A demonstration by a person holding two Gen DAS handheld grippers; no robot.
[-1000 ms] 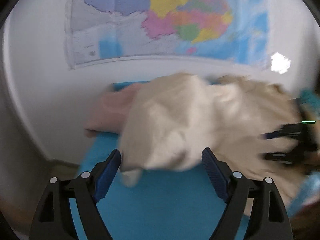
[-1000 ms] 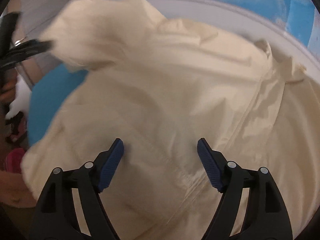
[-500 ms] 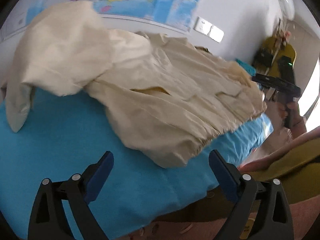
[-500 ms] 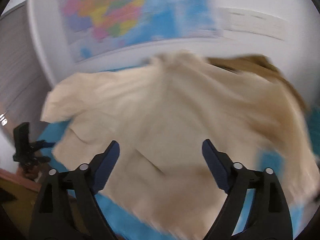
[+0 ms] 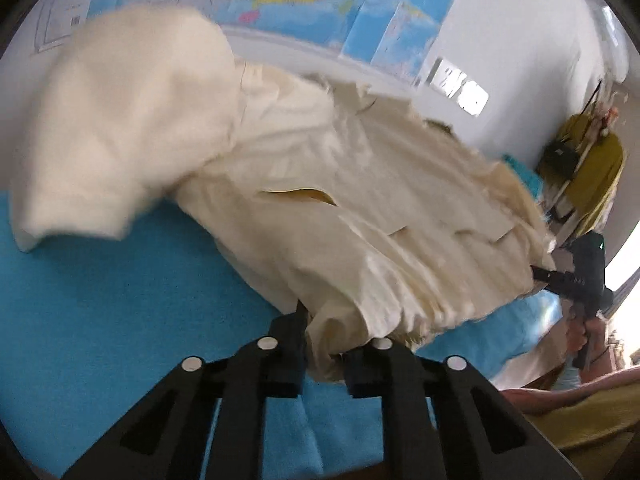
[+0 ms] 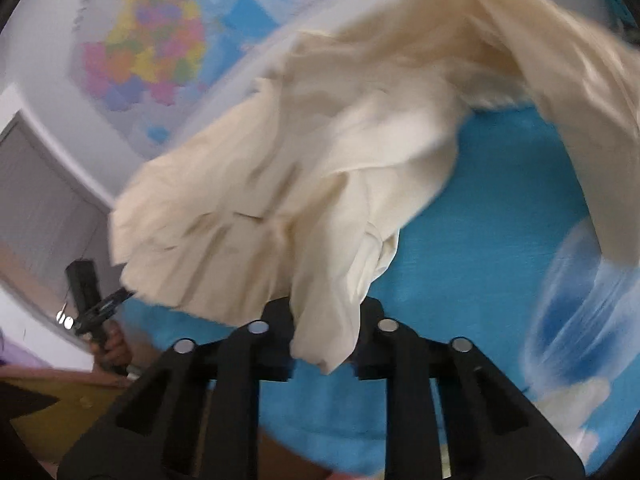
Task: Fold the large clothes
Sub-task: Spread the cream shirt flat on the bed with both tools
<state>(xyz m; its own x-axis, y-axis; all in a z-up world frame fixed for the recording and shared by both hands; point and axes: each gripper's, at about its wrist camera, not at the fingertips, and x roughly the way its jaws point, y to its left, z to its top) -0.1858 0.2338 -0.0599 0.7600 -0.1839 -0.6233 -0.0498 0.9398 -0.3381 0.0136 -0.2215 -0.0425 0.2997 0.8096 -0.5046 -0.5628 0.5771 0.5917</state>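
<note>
A large cream jacket [image 5: 320,184] lies spread over a bright blue surface [image 5: 120,320]. My left gripper [image 5: 324,344] is shut on the jacket's near hem corner. My right gripper [image 6: 324,332] is shut on the other hem corner of the same jacket [image 6: 304,168]. The right gripper also shows in the left wrist view [image 5: 576,276] at the jacket's far right edge, and the left gripper shows in the right wrist view [image 6: 96,304] at the left edge. One sleeve [image 5: 100,140] bulges up at the left. The cloth is blurred by motion.
A coloured wall map [image 5: 304,4] hangs on the white wall behind. A yellow chair with a dark bag [image 5: 588,168] stands at the far right. A grey cabinet [image 6: 36,200] is left in the right wrist view. The blue surface's edge [image 5: 520,344] runs near me.
Both grippers were open half a second ago; now both are shut on the jacket's hem corners. The jacket is pulled and stretched between them, moving fast.
</note>
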